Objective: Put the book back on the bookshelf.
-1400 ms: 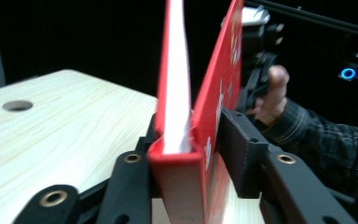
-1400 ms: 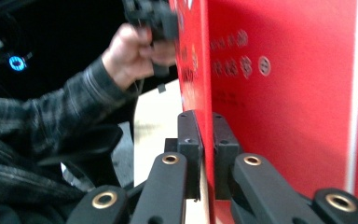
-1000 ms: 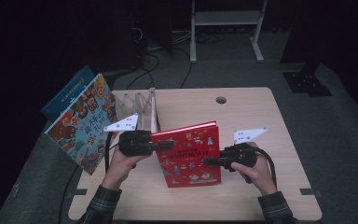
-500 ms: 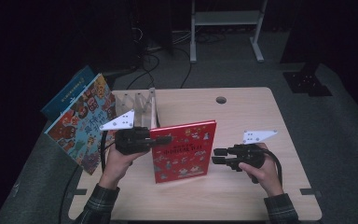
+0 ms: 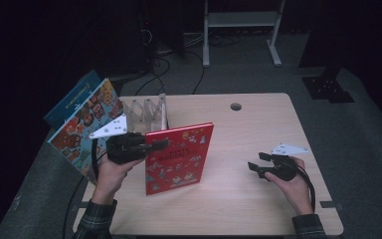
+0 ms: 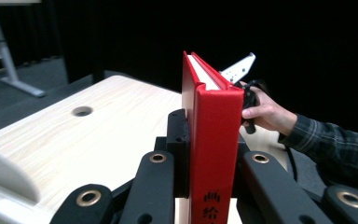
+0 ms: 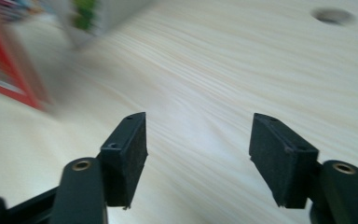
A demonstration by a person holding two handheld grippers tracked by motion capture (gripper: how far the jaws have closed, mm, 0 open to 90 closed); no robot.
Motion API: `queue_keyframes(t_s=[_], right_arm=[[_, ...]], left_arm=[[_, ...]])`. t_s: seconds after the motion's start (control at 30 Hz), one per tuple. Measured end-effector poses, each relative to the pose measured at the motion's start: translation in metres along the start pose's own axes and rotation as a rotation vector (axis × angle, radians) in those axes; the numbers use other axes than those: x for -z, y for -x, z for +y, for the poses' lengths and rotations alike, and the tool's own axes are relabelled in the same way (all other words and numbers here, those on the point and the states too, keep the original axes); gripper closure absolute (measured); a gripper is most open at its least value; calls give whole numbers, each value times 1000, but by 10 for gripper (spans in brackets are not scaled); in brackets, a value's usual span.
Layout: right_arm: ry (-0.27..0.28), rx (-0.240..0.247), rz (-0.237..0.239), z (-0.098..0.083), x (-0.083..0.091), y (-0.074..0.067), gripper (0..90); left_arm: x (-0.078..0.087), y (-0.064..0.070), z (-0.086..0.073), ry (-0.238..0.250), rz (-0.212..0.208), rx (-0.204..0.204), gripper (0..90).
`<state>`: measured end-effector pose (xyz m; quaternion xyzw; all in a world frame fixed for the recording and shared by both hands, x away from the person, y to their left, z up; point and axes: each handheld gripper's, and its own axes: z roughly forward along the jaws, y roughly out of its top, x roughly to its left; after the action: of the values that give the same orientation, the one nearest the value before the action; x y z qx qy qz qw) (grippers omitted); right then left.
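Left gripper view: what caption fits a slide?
Left hand-held gripper clamps a red book upright over the wooden table.

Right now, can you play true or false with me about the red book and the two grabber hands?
1. The left gripper is clamped on the red book. True.
2. The red book lies flat on the table. False: it stands upright, held by its spine edge.
3. The right gripper holds the red book too. False: its jaws stand apart with nothing between them, having just been opening, away from the book.
4. The table has a round hole near its far edge. True.
5. The clear rack sits at the table's right end. False: it is at the left, behind the red book.
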<state>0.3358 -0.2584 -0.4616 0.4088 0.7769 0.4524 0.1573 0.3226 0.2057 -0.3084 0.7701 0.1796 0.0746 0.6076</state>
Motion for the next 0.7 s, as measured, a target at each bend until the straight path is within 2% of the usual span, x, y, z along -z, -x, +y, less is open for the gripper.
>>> queue_keyframes(t_s=[0.03, 0.1, 0.13, 0.2, 0.23, 0.5, 0.7], right_arm=[[0, 0, 0, 0, 0, 0, 349], [-27, -14, -62, -6, -2, 7, 333], [-58, -18, -92, -9, -4, 11, 333], [-73, -40, -128, -12, -5, 17, 334], [-99, -58, -169, -16, -6, 23, 329], [-128, -116, -228, -26, -9, 37, 316], [-137, -129, -263, -30, -11, 43, 287]], left_arm=[[4, 0, 1, -1, 13, 2, 794], [14, 0, 1, 3, 43, 4, 794], [18, 0, 2, 5, 61, 11, 794], [26, 0, 2, 12, 81, 16, 794], [33, 0, 1, 18, 98, 16, 794], [73, -3, -2, 43, 190, 37, 794], [102, -5, -6, 73, 267, 57, 794]])
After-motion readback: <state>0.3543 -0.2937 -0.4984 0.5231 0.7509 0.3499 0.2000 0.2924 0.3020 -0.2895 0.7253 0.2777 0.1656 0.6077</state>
